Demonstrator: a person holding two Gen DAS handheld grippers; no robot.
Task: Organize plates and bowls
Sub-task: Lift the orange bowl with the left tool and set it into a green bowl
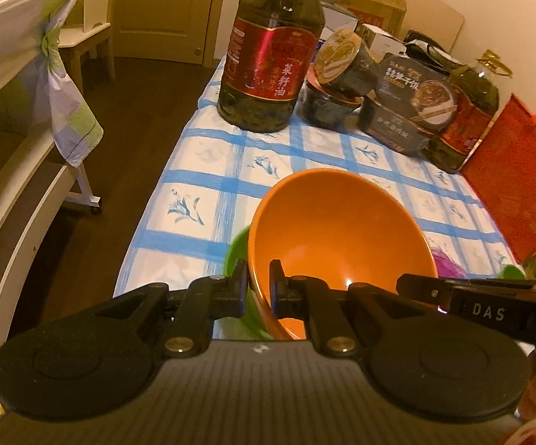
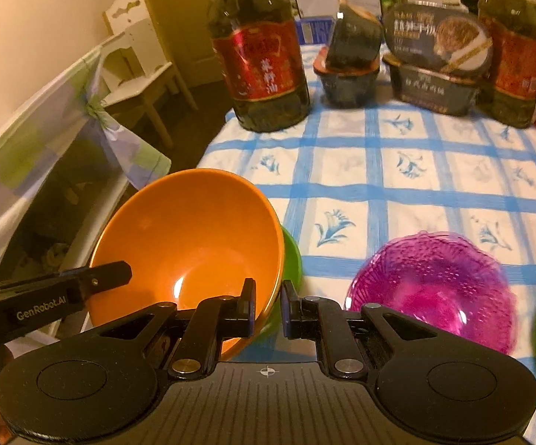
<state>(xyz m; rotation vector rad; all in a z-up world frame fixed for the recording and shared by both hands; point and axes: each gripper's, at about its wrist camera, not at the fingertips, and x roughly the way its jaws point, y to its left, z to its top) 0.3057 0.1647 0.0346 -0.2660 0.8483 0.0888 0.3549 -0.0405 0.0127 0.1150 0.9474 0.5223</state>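
orange bowl (image 1: 338, 230) | magenta ribbed dish (image 2: 434, 282) | blue-checked floral tablecloth (image 2: 397, 193)

A table under a blue-checked white cloth (image 2: 397, 193) is carrying two large oil bottles (image 2: 260, 55), stacked dark food tubs (image 2: 434, 63) along its far edge, and a purple glass bowl (image 2: 434, 289) near its front edge.
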